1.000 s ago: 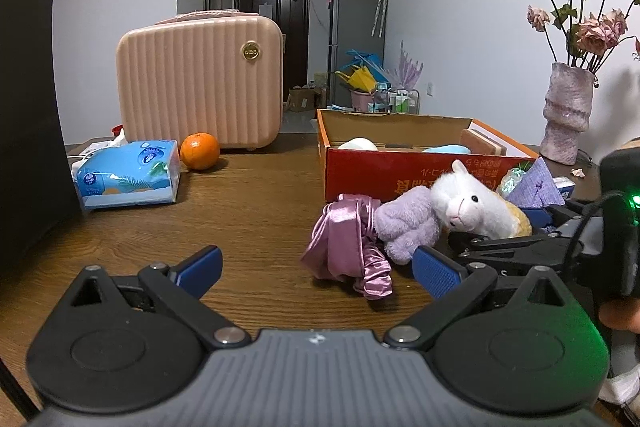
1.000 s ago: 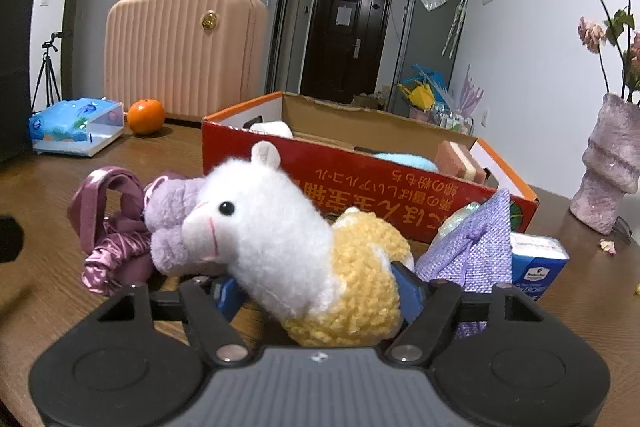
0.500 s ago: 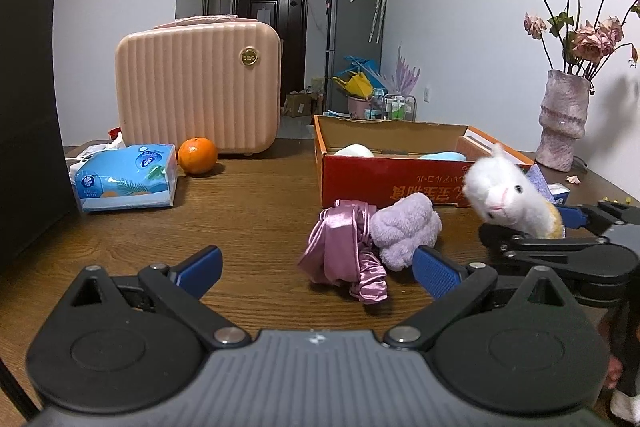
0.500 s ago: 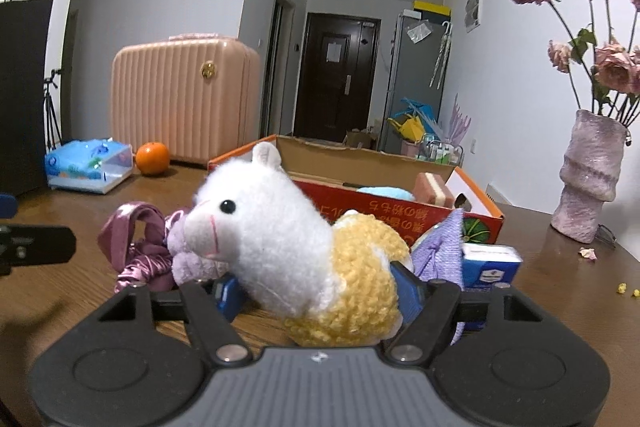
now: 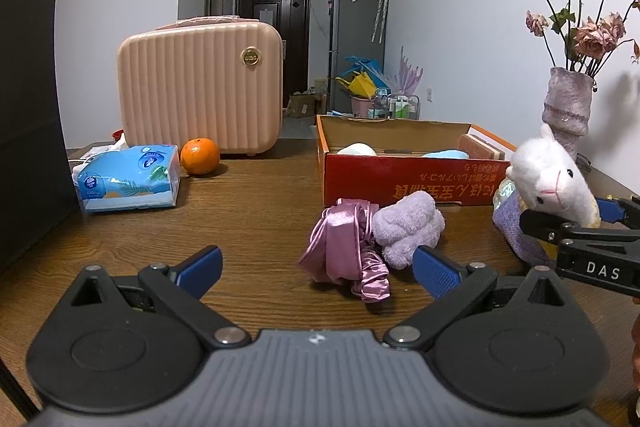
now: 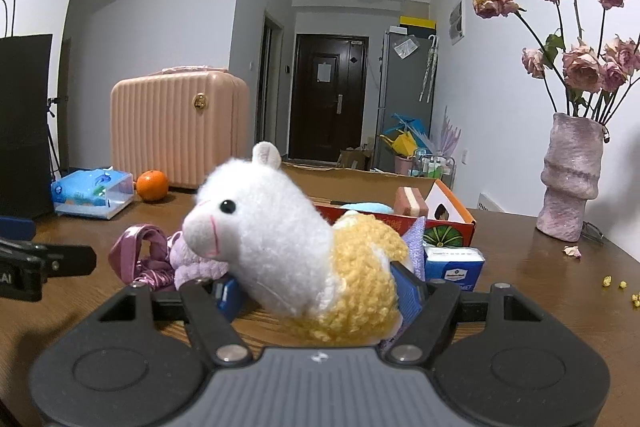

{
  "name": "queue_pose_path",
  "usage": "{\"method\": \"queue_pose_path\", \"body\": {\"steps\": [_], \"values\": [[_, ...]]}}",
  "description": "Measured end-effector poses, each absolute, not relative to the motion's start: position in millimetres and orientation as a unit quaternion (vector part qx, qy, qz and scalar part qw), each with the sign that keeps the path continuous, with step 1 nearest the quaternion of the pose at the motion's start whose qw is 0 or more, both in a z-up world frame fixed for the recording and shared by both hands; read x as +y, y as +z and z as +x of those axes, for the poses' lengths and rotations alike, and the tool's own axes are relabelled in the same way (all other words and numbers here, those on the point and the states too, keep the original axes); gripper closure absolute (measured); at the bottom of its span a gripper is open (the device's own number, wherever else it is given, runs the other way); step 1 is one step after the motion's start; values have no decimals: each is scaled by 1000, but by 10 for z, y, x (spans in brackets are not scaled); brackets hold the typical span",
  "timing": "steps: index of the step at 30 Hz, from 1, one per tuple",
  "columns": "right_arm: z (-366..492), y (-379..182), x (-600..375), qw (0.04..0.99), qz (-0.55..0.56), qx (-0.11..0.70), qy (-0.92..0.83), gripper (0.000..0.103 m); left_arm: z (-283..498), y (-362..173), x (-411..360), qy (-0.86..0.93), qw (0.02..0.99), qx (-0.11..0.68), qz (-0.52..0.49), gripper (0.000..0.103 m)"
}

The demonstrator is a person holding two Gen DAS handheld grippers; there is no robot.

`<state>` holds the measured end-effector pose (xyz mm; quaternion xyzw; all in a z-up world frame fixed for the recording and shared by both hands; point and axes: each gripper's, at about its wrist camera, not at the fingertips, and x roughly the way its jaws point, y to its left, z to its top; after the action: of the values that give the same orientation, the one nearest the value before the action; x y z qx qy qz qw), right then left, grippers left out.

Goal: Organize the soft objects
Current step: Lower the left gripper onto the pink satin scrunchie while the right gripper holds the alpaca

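Note:
A white and yellow plush alpaca is lifted off the wooden table, and my right gripper is shut on its yellow body. In the left wrist view the same alpaca hangs at the far right, held by the right gripper. A pink satin scrunchie and a fluffy lilac scrunchie lie on the table in front of the red cardboard box. My left gripper stands open just short of them, with nothing between its fingers. A purple knit pouch sits under the alpaca.
The red box holds a sponge and other soft items. A pink suitcase, an orange and a tissue pack stand at the back left. A vase of dried roses is at the right; a small blue carton lies near the pouch.
My right gripper has lifted the alpaca and carried it to the right, away from the scrunchies. The left gripper has stayed where it was.

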<state>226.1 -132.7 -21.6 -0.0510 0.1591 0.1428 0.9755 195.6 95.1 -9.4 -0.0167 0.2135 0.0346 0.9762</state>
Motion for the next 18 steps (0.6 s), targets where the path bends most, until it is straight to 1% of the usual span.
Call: {"method": "queue_pose_path", "body": {"steps": [5, 18], "values": [[2257, -208, -1333, 976, -48, 156, 143, 31, 1979, -102, 948, 34, 975, 219, -17, 0], [2266, -185, -1386, 978, -32, 152, 139, 31, 2359, -243, 882, 40, 963, 268, 7, 0]]}}
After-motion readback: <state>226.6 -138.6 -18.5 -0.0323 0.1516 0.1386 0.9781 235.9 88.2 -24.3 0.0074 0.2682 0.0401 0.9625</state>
